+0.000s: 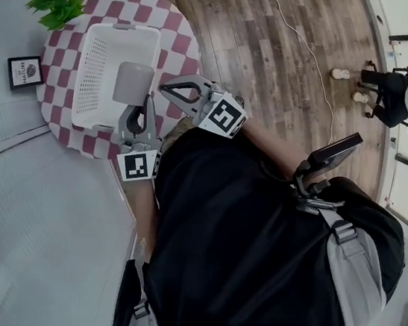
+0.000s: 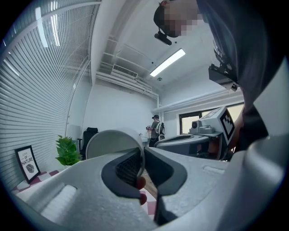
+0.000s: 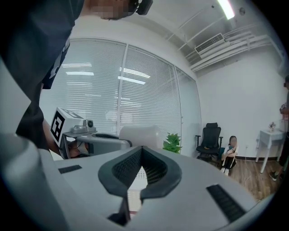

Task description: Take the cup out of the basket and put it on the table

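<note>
- Our left tool point(image 2: 142, 155) is clamped on the cup point(image 2: 113, 144): one jaw sits inside the cup's wall and the other outside, with only the thin wall between them.
- The pale cup lies on its side in that grip, a round end facing back along the tool, and it sticks out to the left of the jaws.
- In the head view the cup point(image 1: 132, 82) sits just ahead of the left tool point(image 1: 142, 107), over the near end of the white basket point(image 1: 95, 61). We cannot tell whether it is clear of the basket's rim.
- Our right tool point(image 3: 141, 151) is closed, its jaw tips meeting, with nothing held between them.
- The right tool point(image 1: 169, 89) is just to the right of the left one, and its tips point toward the cup without touching it.
- The basket stands on a round worktop point(image 1: 169, 20) covered in red and white checks.
- A green plant point(image 1: 58, 6) and a small framed picture point(image 1: 24, 71) stand beyond the basket, to the far left of both tools.
</note>
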{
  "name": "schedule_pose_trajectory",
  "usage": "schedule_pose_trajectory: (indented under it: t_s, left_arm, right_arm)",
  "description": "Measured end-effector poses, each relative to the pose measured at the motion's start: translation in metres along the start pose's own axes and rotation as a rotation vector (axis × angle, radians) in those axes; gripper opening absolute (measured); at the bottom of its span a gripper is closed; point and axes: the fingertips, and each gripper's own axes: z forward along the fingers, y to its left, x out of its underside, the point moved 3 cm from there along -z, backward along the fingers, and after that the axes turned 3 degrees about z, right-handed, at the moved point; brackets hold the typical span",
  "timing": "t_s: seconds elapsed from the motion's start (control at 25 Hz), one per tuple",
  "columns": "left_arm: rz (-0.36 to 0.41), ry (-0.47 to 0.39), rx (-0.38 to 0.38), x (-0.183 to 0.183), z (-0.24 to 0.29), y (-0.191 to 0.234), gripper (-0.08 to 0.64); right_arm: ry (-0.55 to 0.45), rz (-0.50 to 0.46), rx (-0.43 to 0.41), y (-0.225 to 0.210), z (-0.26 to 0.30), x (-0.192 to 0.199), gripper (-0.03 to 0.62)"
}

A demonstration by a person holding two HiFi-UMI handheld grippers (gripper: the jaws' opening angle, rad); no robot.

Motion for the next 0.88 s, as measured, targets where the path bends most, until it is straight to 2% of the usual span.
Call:
schedule_pose_trajectory:
  t_s: [0.68,0.88]
  left_arm:
    - [0.01,0.0,0.012,0.01,0.0,0.005,0.026]
    - [-0.017,0.003,0.055,0.01,0.009,-0.008,0.026]
  right_arm:
    - [-0.04,0.0,-0.001,0.003,0.012,0.003,0.009]
    - [-0.02,0.022,0.044,-0.002,-0.004,0.002,0.009]
